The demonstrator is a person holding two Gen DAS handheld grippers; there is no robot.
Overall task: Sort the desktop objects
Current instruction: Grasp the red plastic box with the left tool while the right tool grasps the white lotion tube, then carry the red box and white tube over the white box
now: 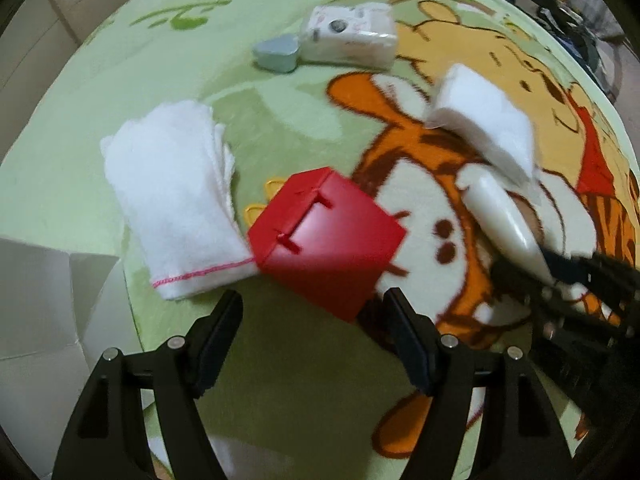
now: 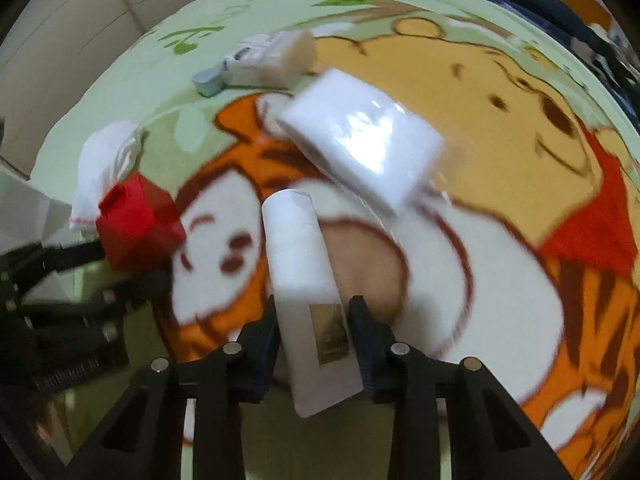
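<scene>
1. Paper box [image 1: 36, 300] sits at the far left edge, white and open-topped; I judge it a likely place for sorted things, though the pictures do not settle that.
2. Folded white cloth [image 1: 176, 204] lies on the cartoon blanket [image 1: 132, 80] just right of the box, its pink-stitched hem touching the red box [image 1: 326, 240].
3. The red box rests tilted on the blanket, directly ahead of the left gripper [image 1: 316, 312]. Its jaws stand apart, one on each side of the box's near corner, with no pad pressing on it.
4. Further back lie a small blue heart-shaped thing [image 1: 278, 54] and a wrapped tissue pack [image 1: 350, 36], touching or nearly so.
5. A white tube [image 2: 304, 272] lies at the middle. The right gripper [image 2: 314, 340] is clamped on its lower end, beside the gold label; whether the tube is off the blanket I cannot tell.
6. A white wrapped pack [image 2: 360, 148] lies just beyond the tube's cap.
7. Step in hand, as I judge it: picking up the tube. Next, the right hand needs to lift it clear of the wrapped pack, while the left needs to close squarely on the red box.
</scene>
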